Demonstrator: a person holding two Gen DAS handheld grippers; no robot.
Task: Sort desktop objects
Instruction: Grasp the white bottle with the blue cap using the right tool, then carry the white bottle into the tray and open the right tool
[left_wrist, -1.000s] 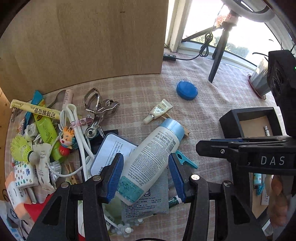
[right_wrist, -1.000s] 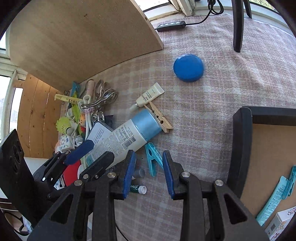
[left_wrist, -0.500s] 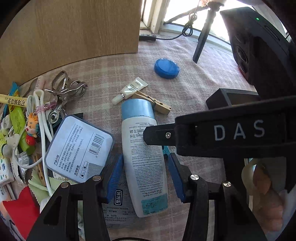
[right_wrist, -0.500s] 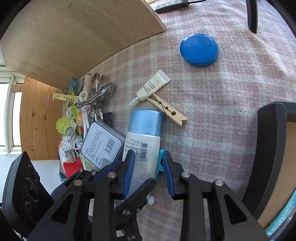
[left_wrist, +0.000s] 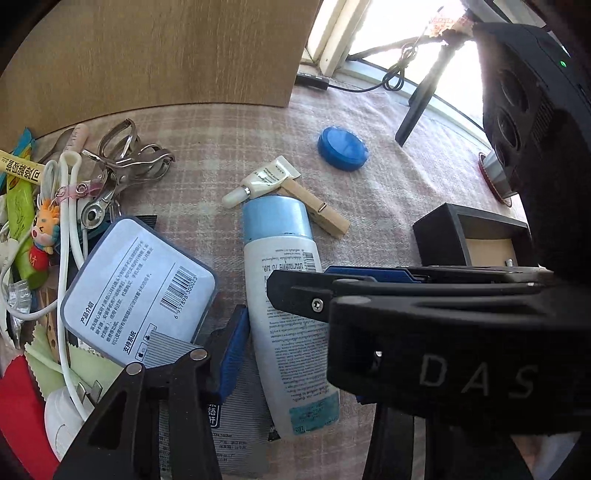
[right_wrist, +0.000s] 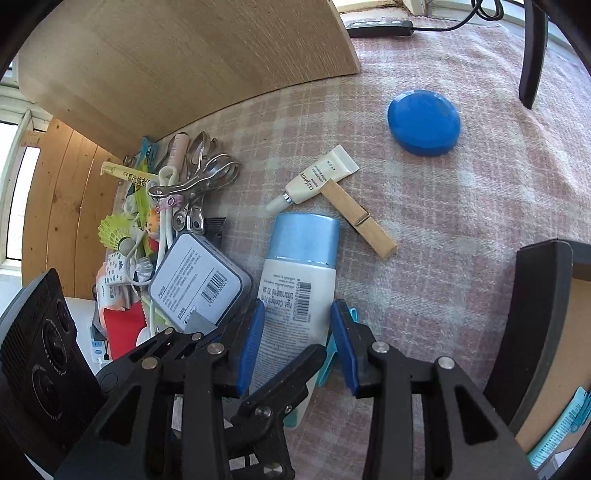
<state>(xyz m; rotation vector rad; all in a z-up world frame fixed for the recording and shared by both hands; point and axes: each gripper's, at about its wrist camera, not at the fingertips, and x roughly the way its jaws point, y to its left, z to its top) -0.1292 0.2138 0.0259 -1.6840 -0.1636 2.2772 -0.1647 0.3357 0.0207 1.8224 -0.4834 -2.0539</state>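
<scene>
both grippers low, jaws straddling lotion bottle (right_wrist: 295, 291)

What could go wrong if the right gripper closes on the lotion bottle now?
1. The right gripper is open astride the lotion bottle near its tail end; the heavier cap end may droop or slip.
2. A teal clip lies by its right finger and could get pinched too.
3. The left gripper straddles the same bottle, so the two may collide.
</scene>
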